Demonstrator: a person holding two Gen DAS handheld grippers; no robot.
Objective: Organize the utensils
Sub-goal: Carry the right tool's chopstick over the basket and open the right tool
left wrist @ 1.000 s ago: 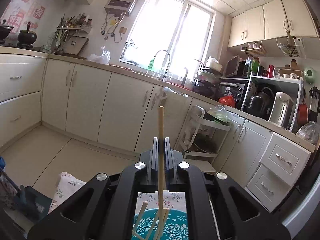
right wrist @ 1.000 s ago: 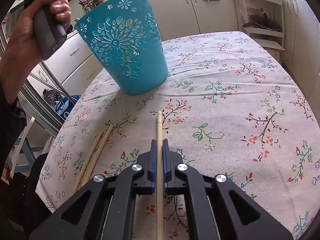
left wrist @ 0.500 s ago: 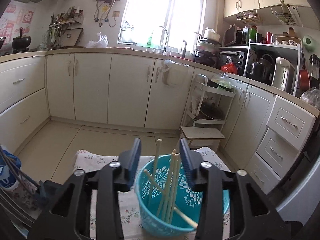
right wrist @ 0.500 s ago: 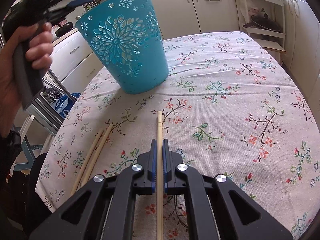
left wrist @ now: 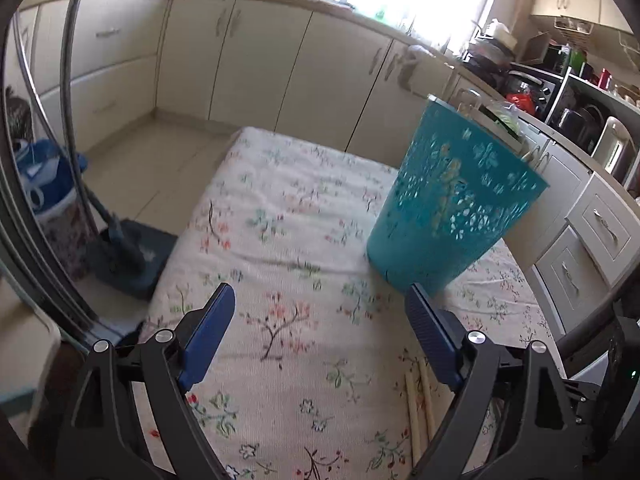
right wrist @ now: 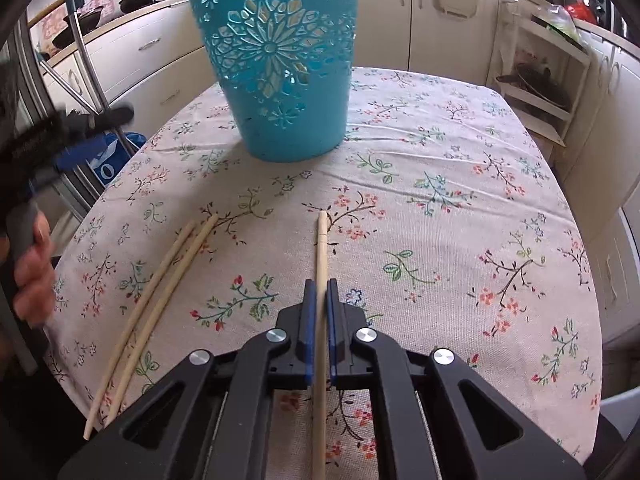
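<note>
1. Your left claw point(left wrist: 318, 320) now stands wide with nothing between its blue pads; its jaws have just been opening. A second ago it pinched a chopstick upright over the teal basket point(left wrist: 452, 204); that stick has gone in, and the claw has dropped low toward the surface.

2. Your right claw point(right wrist: 319, 292) has not budged: it is narrow, clamped on a single chopstick point(right wrist: 321, 264) that runs straight ahead from between its pads, tip toward the basket point(right wrist: 280, 60).

3. What that means for you: one utensil is stowed, one is in hand, and two are left. I judge the left claw is going for the loose pair next.

4. Out from the left claw, that pair of chopsticks point(left wrist: 418, 408) lies just under its right-hand jaw, close to you. From the right claw the same pair point(right wrist: 156, 304) lies off to its left, side by side, ends nearly touching.

5. The basket stands ahead of both claws, forward and right of the left one, with sticks showing through its cut-outs.

6. The surface point(right wrist: 440, 160) wears a floral cloth, slightly rumpled. Around it run cream kitchen cabinets point(left wrist: 256, 60), with a bright window above the counter.
</note>
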